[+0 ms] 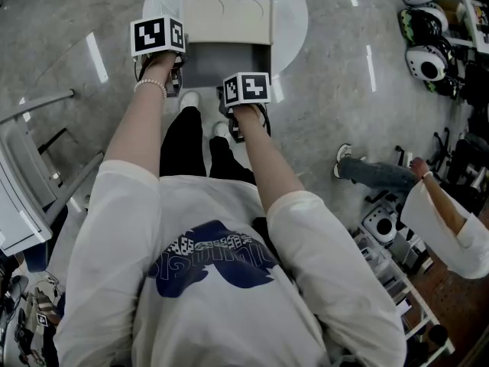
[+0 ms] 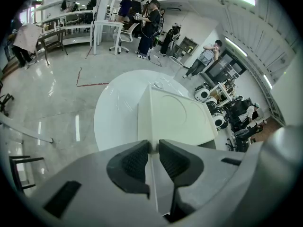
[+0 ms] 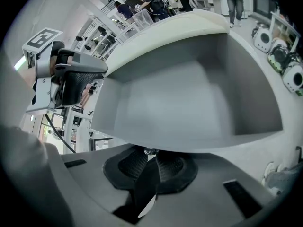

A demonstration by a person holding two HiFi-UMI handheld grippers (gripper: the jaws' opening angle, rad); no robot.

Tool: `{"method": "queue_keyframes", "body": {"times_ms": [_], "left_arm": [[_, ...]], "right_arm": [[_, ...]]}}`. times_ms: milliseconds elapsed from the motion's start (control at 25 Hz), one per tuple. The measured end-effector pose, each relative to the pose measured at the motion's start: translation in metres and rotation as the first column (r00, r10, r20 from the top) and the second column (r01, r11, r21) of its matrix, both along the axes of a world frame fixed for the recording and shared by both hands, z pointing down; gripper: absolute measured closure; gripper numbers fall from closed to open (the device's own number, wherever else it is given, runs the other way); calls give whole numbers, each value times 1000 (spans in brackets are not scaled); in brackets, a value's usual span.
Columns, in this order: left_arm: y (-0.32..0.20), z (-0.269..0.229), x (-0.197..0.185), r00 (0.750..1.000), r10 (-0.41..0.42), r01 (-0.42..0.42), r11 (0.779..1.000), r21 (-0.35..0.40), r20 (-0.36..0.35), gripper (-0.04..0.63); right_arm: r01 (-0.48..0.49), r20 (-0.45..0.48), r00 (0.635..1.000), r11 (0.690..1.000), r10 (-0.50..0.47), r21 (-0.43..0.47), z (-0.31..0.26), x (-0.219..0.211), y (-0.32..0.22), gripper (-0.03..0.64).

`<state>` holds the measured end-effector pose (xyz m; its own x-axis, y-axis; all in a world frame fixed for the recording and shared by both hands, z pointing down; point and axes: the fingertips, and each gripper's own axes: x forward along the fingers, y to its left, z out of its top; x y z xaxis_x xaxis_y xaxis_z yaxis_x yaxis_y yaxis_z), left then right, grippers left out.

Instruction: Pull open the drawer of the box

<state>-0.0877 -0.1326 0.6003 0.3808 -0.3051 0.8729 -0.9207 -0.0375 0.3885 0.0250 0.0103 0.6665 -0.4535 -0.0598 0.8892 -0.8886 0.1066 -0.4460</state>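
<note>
1. the box (image 1: 226, 17) sits on the round table (image 1: 294, 21), top centre of the head view.
2. the drawer (image 1: 225, 66) juts out of the box toward the bottom of the frame.
3. the left gripper (image 2: 152, 151) is at the box's left near corner, one jaw on either side of that edge.
4. the right gripper (image 3: 150, 159) is at the drawer's front, with the knob (image 3: 148, 151) between its jaws.

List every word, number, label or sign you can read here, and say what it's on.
No text reads clearly.
Print on the shirt: lettering, too blurred to read.
The left cube and right cube: square markers only, no words.
The box and drawer: no print.
</note>
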Motion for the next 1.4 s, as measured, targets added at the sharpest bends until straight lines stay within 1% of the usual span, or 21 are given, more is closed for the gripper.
{"method": "queue_keyframes", "body": {"times_ms": [520, 1160, 1400], "left_arm": [[0, 5, -1, 1000, -2, 2, 1000, -3, -1, 514], [0, -1, 0, 1000, -6, 6, 1000, 2, -7, 514], [1, 1, 1, 1000, -13, 13, 1000, 7, -7, 515]], "right_arm": [[-6, 4, 1000, 1000, 6, 5, 3, -1, 3, 568], [-6, -3, 1000, 1000, 6, 5, 2, 0, 2, 568], [5, 3, 1000, 1000, -5, 29, 3, 0, 3, 561]]}}
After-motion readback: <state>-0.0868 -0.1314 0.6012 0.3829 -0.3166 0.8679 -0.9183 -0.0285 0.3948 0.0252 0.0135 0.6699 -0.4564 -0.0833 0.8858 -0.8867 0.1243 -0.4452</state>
